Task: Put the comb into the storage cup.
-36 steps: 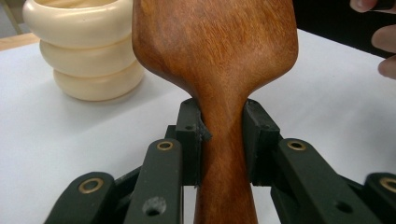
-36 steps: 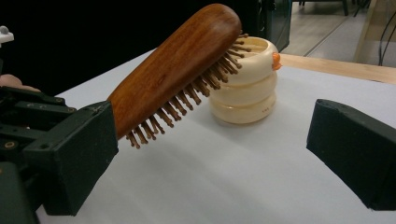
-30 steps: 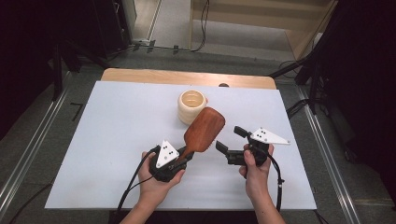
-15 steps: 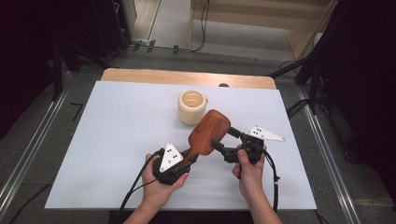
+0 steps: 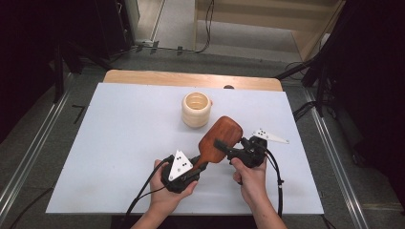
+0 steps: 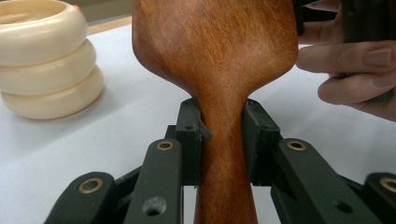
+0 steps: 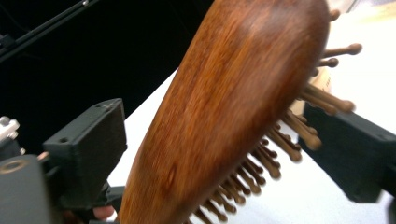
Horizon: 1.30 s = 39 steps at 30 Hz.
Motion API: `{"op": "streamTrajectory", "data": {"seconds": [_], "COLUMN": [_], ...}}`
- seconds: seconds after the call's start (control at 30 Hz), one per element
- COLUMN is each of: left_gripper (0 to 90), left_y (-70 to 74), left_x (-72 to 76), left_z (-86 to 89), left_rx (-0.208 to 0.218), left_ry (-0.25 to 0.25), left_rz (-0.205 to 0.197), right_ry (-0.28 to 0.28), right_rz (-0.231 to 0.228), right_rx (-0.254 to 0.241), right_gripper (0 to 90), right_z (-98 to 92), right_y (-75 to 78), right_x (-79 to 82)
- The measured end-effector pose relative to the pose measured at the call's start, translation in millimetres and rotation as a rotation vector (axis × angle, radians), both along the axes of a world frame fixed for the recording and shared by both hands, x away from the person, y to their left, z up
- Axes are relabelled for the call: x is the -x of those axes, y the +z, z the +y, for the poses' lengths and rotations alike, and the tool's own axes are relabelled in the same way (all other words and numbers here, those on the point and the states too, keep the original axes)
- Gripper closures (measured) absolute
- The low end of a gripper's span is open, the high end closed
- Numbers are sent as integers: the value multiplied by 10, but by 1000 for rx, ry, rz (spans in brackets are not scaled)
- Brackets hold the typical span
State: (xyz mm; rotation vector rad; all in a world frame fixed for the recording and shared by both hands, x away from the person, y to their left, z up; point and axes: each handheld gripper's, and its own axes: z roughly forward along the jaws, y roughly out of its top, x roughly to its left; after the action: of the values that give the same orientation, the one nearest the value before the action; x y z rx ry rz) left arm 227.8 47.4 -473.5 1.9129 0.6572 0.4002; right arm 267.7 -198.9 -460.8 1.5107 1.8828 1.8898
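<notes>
The brush (image 5: 220, 139) is held up off the bench (image 5: 119, 129), its handle clamped between the left gripper's (image 5: 193, 167) jaws; in the left gripper view the two pads press on the neck (image 6: 223, 126) just below where the head widens. The head slants up and away toward the right gripper (image 5: 228, 149), smooth wooden back on top, pegs (image 7: 285, 140) pointing down. The right gripper's jaws stand on either side of the head, one by the back and one under the pegs, and have just been closing, though a gap shows at each pad. Both hands rest low near the front edge, left hand (image 5: 167, 193) wrapped under its gripper, right hand (image 5: 250, 176) likewise. A cream ringed cup (image 5: 196, 109) stands just beyond the brush.
</notes>
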Motion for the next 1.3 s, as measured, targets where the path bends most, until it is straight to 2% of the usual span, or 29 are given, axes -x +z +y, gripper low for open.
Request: {"op": "streamTrajectory", "data": {"seconds": [0.03,0.1,0.53,0.7,0.93,1.0,1.07,1.17,1.3], "left_gripper": [718,718,718,717,713,707,675,588,425], "left_y": [-2,-8,-58,-76,-100,-110,-113,-103,-76], "left_x": [4,14,33,28,-2,-15,-22,-31,-47], "left_z": [-6,-18,-61,-67,-70,-78,-81,-73,-55], "left_rx": [1,-3,-19,-16,-5,6,16,31,46], "left_ry": [-1,-5,-10,-12,-42,-56,-64,-72,-69], "left_rz": [1,-4,-5,-4,34,53,67,74,74], "right_ry": [-11,-11,38,63,96,109,109,102,94], "right_rz": [26,49,140,178,200,186,159,141,88], "right_rx": [-4,-18,-164,-225,-289,-290,-270,-244,-179], "right_gripper": [115,128,343,385,465,492,513,528,533], "right_z": [2,-3,-51,-80,-113,-116,-105,-93,-71], "right_y": [-6,-21,-109,-158,-202,-200,-180,-161,-113], "right_x": [-7,-16,-51,-74,-62,-52,-33,-9,23]}}
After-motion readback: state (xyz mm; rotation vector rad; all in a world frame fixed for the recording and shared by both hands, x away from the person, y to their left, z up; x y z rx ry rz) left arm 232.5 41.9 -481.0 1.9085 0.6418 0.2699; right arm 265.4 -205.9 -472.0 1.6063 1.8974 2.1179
